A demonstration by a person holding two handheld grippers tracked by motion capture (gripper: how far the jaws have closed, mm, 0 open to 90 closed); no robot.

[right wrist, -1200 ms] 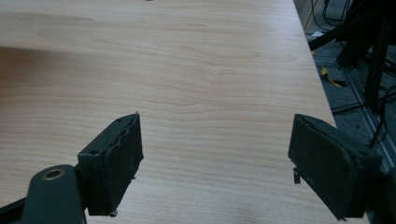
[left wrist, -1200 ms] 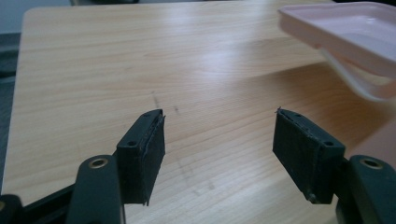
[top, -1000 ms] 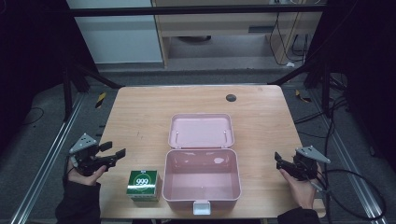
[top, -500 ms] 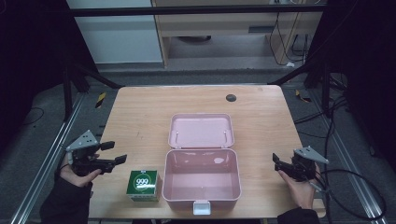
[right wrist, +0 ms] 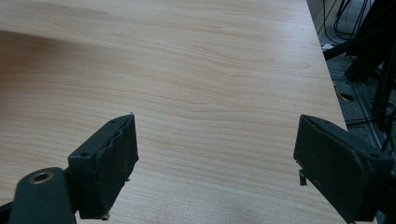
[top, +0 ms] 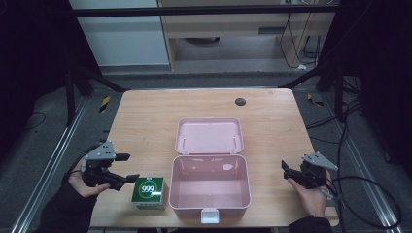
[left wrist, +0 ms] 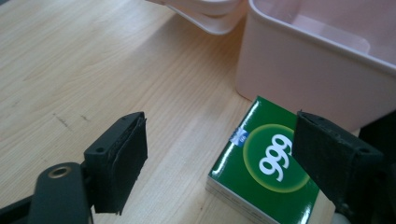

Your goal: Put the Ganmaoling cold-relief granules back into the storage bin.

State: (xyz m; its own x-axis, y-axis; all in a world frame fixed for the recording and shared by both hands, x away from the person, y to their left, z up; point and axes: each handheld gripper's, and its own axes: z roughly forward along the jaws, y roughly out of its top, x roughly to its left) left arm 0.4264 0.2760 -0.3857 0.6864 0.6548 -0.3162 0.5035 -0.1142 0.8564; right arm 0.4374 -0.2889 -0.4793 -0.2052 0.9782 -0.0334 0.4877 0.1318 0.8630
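The left tongs (top: 124, 168) stand wide apart and empty, just beside the green box (top: 148, 192), which lies on the desk (top: 145, 121) against the open pink case (top: 210, 187). The right tongs (top: 286, 171) gape empty, well apart. The case holds nothing; judged so, no packing is done.

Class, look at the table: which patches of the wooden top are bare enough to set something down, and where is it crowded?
Free: the far strip between the open pink box lid and the table back edge, apart from a small dark round thing; the left side beyond the green 999 box; the right side around the right gripper. Crowded: the near edge, where the 999 box sits beside the pink box with the left gripper at it.
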